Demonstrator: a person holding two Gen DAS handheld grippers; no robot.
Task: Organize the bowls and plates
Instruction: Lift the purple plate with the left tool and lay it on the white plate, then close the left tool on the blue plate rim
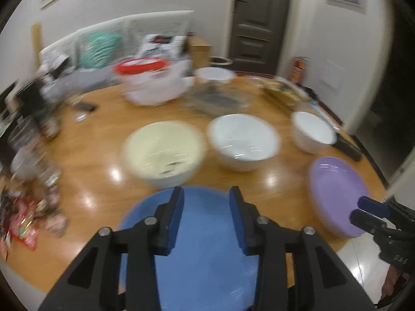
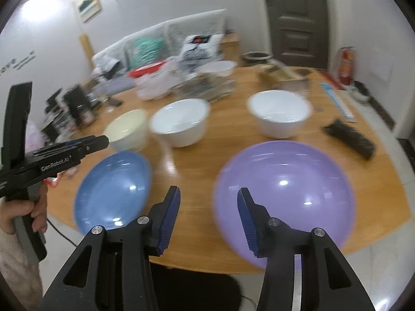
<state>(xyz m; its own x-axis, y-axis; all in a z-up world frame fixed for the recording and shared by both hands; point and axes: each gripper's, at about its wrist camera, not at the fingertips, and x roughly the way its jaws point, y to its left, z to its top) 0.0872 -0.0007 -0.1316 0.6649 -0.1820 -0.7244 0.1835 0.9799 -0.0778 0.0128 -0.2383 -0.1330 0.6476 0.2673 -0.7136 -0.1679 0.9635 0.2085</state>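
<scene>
A blue plate (image 1: 205, 243) lies at the table's near edge, under my open, empty left gripper (image 1: 206, 194); it also shows in the right wrist view (image 2: 114, 191). A purple plate (image 2: 285, 194) lies to its right, below my open, empty right gripper (image 2: 208, 194); it also shows in the left wrist view (image 1: 337, 194). Behind the plates stand a cream bowl (image 1: 163, 153) (image 2: 127, 129) and two white bowls (image 1: 243, 140) (image 1: 311, 131), also in the right wrist view (image 2: 181, 121) (image 2: 280, 112). The left gripper shows at the left of the right wrist view (image 2: 103, 140).
The wooden table (image 2: 202, 155) carries a red-rimmed white container (image 1: 147, 77), another white bowl (image 1: 214, 75), clutter at the back, a black remote (image 2: 350, 137) at right and packets (image 1: 26, 223) at left. A sofa and a dark door stand behind.
</scene>
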